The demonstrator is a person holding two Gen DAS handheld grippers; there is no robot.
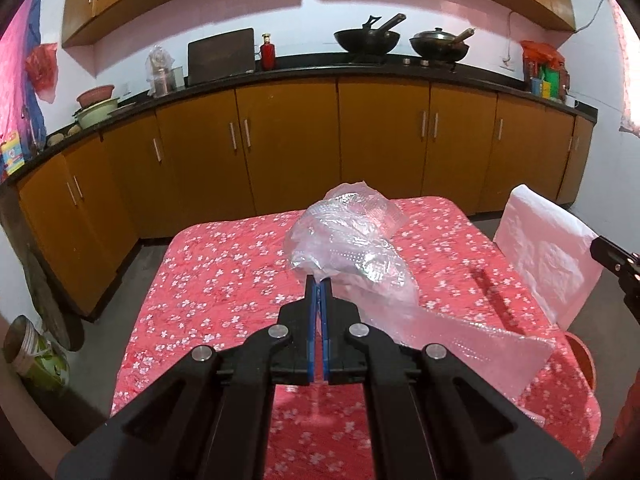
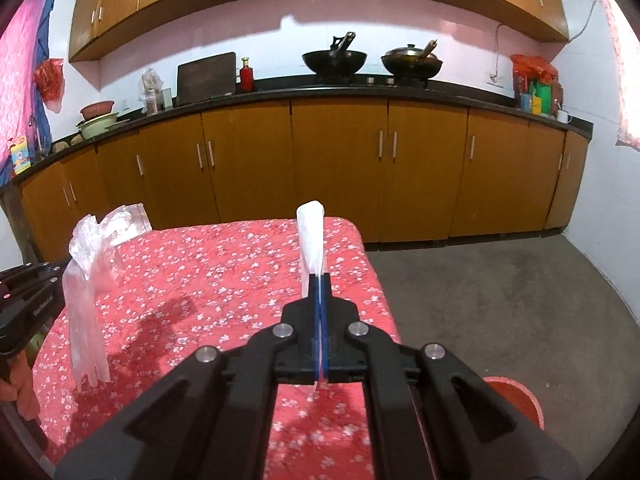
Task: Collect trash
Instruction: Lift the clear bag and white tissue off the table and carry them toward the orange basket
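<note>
Red bin point(image 2: 516, 398) half hidden behind right gripper's linkage; in left view only rim sliver past table point(image 1: 224, 280) edge. Near table edge hidden under gripper bodies. Labels on counter packets point(image 2: 534, 86) too small. Left gripper point(image 2: 28, 304) cut by frame edge.

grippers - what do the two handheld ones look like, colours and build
Both match. The left gripper and right gripper are matte black plastic, with angular linkage arms joined by round silver pivot pins and narrow fingers lined with blue pads. The left gripper's side, seen from the right wrist camera, carries small pale lettering, too small to read. No cables show.
</note>
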